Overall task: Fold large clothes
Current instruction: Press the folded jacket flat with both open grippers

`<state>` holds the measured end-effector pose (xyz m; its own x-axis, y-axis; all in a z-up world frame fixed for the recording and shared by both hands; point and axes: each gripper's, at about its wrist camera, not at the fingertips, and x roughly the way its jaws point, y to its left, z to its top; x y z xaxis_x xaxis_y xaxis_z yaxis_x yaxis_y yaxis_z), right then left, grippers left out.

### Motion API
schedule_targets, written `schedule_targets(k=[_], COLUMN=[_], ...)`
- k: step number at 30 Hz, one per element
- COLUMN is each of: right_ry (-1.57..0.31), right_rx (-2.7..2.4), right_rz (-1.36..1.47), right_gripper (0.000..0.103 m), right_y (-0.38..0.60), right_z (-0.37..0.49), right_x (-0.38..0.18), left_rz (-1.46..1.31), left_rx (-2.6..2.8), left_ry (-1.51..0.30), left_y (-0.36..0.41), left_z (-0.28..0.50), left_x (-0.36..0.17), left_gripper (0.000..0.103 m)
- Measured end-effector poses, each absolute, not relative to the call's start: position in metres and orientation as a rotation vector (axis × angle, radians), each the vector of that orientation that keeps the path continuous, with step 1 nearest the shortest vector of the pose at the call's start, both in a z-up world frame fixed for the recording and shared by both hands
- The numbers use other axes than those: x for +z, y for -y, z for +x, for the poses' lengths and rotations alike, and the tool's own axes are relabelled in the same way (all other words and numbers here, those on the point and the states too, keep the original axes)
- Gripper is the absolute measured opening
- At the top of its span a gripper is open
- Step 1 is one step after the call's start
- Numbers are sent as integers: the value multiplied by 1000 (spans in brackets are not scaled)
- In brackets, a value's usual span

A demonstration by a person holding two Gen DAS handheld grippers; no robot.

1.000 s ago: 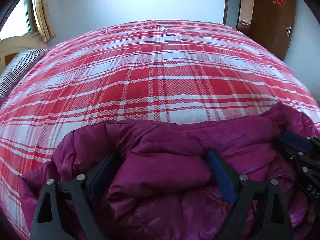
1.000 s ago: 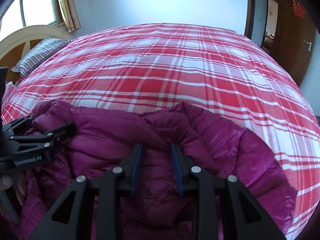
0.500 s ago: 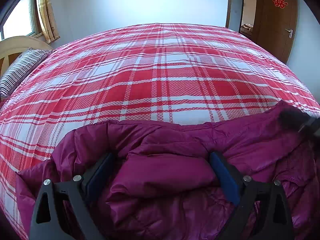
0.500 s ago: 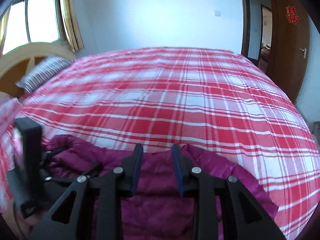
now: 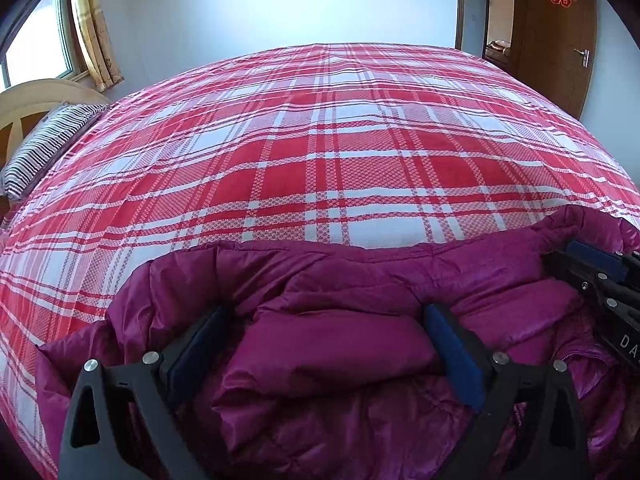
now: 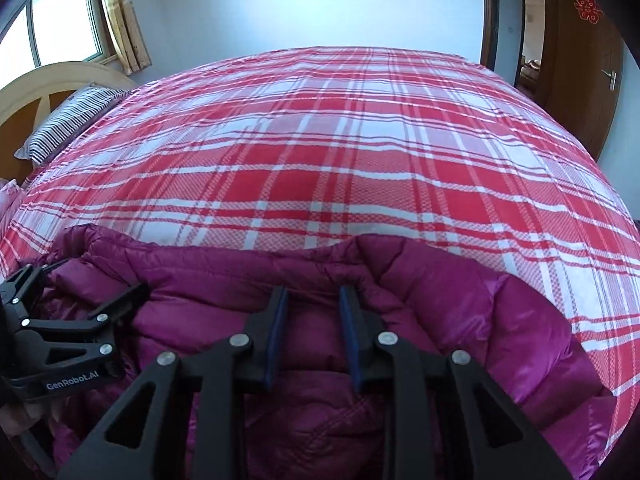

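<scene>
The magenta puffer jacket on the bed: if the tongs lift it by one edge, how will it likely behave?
The magenta puffer jacket would probably droop and fold rather than hold shape; it already lies in soft, rumpled rolls. Its shiny shell looks slick, so a thin pinch may slip. The puffed quilting suggests it is light for its bulk.

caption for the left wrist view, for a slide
Left gripper opening over a purple jacket on a plaid bed.

Lighting: bright, cool daylight from the window at upper left. Glare: window overexposed; sheen on the purple jacket. Shadows: soft, faint. Focus: sharp throughout, no motion blur. Distortion: strong fisheye bulge across the plaid bedspread; dark vignette at corners.
</scene>
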<state>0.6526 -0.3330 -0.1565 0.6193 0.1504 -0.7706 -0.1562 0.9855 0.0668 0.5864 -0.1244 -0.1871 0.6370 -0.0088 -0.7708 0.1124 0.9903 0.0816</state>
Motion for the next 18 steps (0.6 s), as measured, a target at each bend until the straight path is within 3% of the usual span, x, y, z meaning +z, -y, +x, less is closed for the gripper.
schedule_targets(k=[18], right_ry=[-884], right_rx=[169], right_rz=[-22], right_gripper=[28], right_y=[332], right_z=[652], right_x=[-159], left_rz=[126], left_rx=[-69], left_ry=[-879], left_y=[125], left_z=[587], left_x=[-188], left_gripper=[101])
